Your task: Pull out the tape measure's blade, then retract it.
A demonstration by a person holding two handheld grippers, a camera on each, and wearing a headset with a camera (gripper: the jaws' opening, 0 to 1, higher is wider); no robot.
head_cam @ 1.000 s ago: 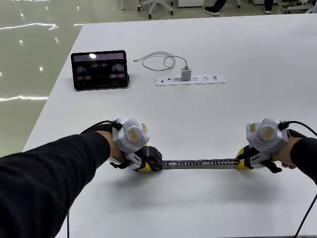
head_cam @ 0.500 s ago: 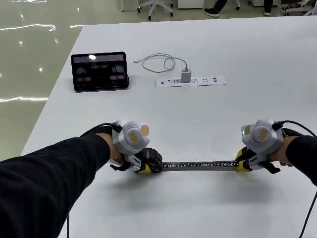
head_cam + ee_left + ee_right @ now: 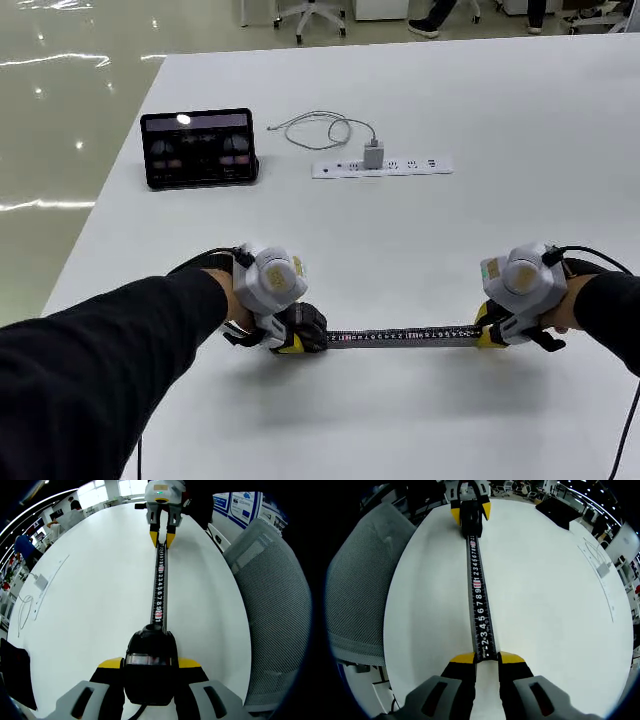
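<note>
Looking down over the person's arms, the left claw [image 3: 293, 338] is clamped round the black-and-yellow tape measure case [image 3: 305, 320] near the front edge of the white desk [image 3: 420, 230]. The blade [image 3: 405, 335] runs flat from the case to the right claw [image 3: 488, 334], well off to the other side. A tablet [image 3: 198, 147] and a power strip [image 3: 383, 165] sit far back, clear of the work. Along the left claw's own jaws, the case sits between the yellow tips, which are spread as wide as the case and pressed to its sides. From there the numbered blade runs straight away across the desk. Along the right claw's jaws, the tips are nearly closed and pinch the blade's free end between them. I'd judge the pull-out as good as done, with the retract to come. To do that well, hold the case steady and keep the blade straight and low over the desk. Then walk the right claw back toward the case with its grip on, rather than letting the spring snap the blade home.
</note>
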